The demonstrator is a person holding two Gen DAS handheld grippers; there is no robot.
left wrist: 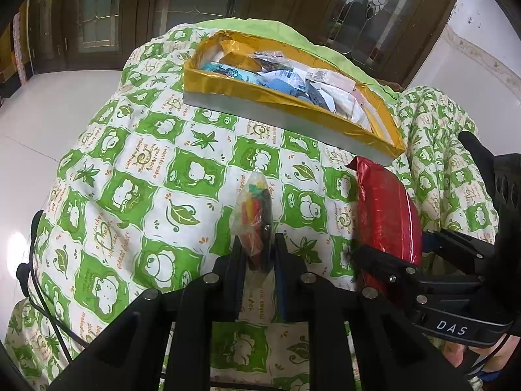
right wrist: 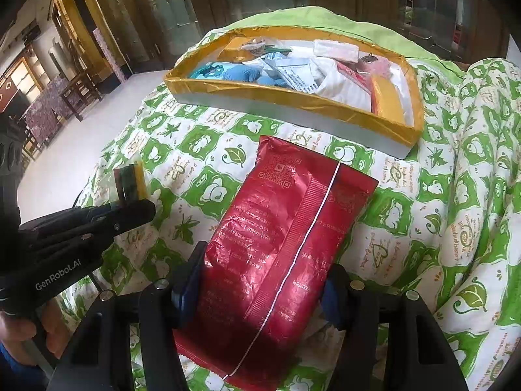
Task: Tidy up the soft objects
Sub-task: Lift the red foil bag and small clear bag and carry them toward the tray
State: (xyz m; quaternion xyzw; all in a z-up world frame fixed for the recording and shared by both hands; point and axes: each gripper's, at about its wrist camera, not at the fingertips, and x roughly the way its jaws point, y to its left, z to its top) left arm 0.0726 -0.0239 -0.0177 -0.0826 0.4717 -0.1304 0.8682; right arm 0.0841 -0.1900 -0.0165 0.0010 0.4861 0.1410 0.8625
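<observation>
My left gripper (left wrist: 257, 251) is shut on a small clear bag of coloured pieces (left wrist: 255, 215), held just above the green and white quilt (left wrist: 162, 169). That bag (right wrist: 132, 179) also shows at the left of the right wrist view, beyond the left gripper (right wrist: 148, 208). My right gripper (right wrist: 263, 280) is shut on a puffy red foil packet (right wrist: 286, 228), its blue pads pressing both sides. The red packet (left wrist: 387, 215) appears at the right of the left wrist view. A gold-rimmed tray (left wrist: 286, 99) with several soft packets lies further back on the quilt; its rim (right wrist: 293, 96) faces me.
The quilt covers a rounded surface that falls off to a pale tiled floor (left wrist: 55, 107) on the left. Dark wooden doors with glass panes (left wrist: 374, 9) stand behind. A black cable (left wrist: 35, 296) hangs at the left edge. A hand (right wrist: 29, 332) holds the left gripper's handle.
</observation>
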